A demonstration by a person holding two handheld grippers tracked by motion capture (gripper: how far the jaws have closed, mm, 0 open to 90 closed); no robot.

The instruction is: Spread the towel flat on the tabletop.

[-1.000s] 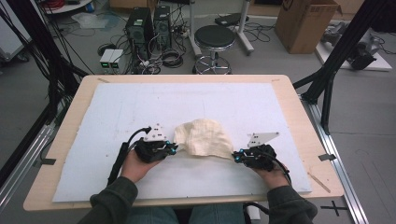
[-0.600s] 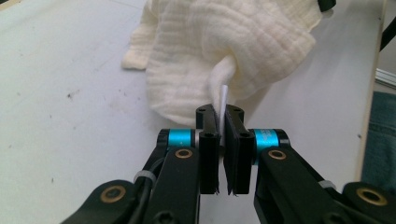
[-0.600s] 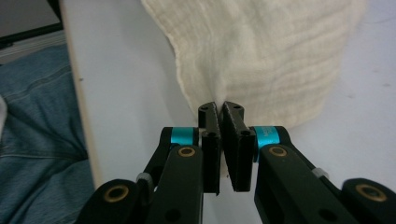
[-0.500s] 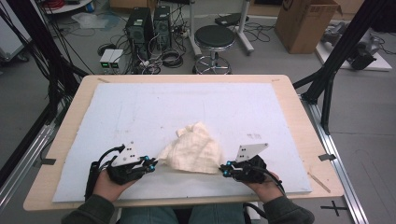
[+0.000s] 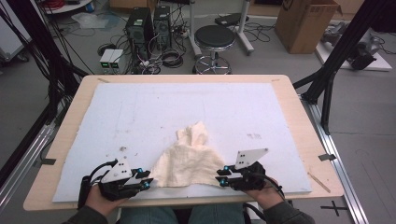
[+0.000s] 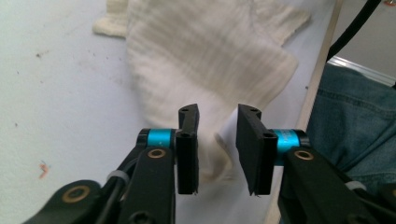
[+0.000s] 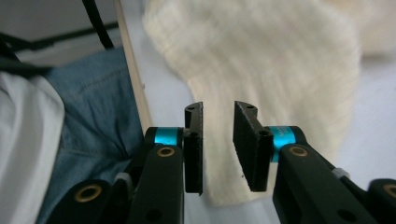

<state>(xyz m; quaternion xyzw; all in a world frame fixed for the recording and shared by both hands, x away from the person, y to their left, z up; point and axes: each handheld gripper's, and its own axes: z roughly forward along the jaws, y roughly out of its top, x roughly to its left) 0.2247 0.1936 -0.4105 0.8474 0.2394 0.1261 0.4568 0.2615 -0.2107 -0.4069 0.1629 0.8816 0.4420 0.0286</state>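
From the high view, a cream, ribbed cotton cloth (image 5: 189, 161) lies rumpled on the pale blue foam-covered tabletop (image 5: 140, 116), near its front edge, bunched to a peak at the far side and fanned wide toward the person. The left hand-held gripper (image 5: 145, 183) sits at the cloth's near left corner, the right hand-held gripper (image 5: 220, 178) at its near right corner, both low over the mat.

In the left gripper view, the jaws have just been opening and stand apart, with the cloth's corner (image 6: 219, 154) lying loose in the gap, not pinched.

In the right gripper view, the jaws have likewise just been opening; they stand parted over the cloth's hem (image 7: 219, 186), and nothing is clamped.

The risk, as I judge it, lies in the front edge: the cloth sits close to it, so a careless drag could pull the fabric off toward the lap. A pad may also snag a thread and lift a corner, undoing the spread.
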